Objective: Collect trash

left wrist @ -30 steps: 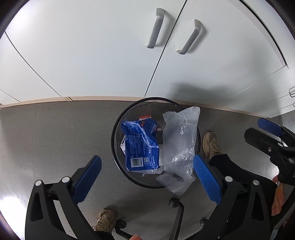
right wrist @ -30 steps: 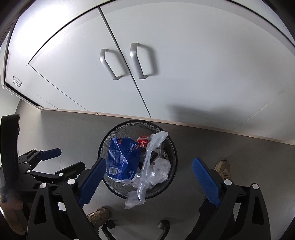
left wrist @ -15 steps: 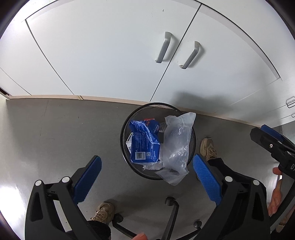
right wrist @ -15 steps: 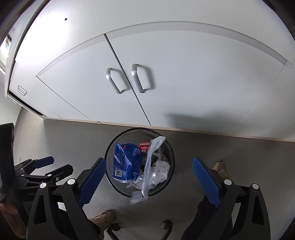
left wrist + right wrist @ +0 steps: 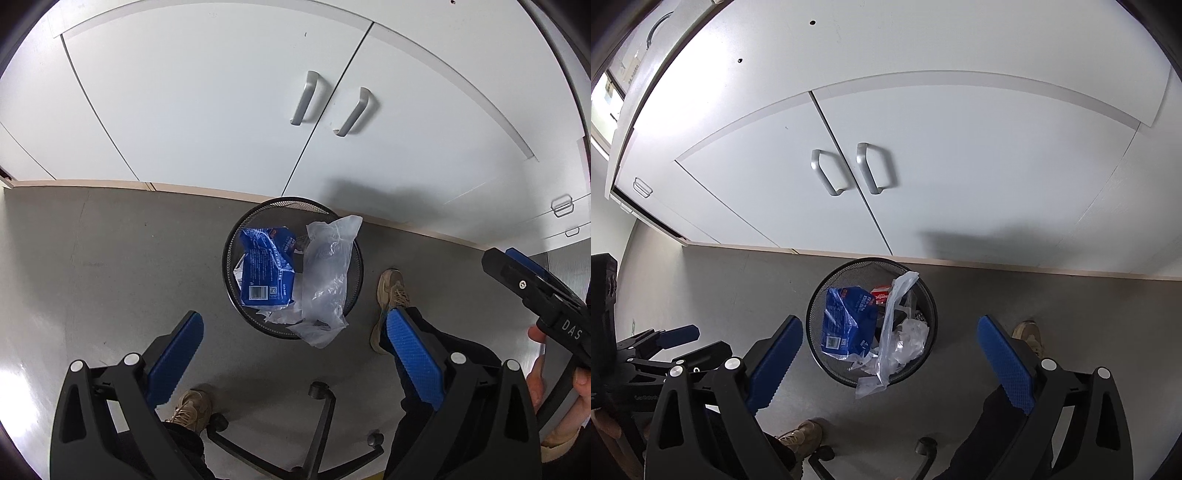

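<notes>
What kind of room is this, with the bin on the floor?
Probably an office or workroom. There are plain white cabinets with metal handles, a black mesh wastebasket of wrappers on grey floor, and the wheeled base of a swivel chair.

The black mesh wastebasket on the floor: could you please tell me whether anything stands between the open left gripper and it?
Nothing visible does. The left gripper hangs open above the black mesh wastebasket, with only bare grey floor between them. A clear plastic bag drapes over the near rim, beside a blue printed packet inside.
</notes>
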`<state>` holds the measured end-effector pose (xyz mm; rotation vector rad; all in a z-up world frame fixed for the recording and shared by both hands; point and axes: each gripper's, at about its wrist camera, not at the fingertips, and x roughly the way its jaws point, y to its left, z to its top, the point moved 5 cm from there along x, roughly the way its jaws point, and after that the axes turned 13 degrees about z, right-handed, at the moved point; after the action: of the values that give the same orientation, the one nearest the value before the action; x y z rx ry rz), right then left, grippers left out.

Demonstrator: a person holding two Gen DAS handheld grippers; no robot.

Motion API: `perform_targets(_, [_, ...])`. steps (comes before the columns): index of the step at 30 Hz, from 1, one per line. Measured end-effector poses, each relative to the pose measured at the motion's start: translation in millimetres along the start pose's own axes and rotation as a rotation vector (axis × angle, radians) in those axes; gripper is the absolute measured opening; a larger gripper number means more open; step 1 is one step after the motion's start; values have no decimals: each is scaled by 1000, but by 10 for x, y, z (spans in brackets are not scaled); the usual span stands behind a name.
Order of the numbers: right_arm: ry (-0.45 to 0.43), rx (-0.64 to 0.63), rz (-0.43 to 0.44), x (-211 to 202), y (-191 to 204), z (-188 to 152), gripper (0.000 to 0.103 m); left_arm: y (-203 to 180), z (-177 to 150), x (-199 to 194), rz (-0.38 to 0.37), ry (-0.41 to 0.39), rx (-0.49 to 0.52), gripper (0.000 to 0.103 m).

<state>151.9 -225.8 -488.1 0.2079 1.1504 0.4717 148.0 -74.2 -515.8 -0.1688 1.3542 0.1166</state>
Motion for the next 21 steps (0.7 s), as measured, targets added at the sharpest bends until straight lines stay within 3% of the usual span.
perform_targets(7, [-4, 10, -3, -50, -47, -10, 97, -97, -18, -74, 43, -17, 50, 99])
perform_targets(21, [-3, 9, -2, -75, -6, -25, 97, -101, 3, -163, 48, -28, 71, 99])
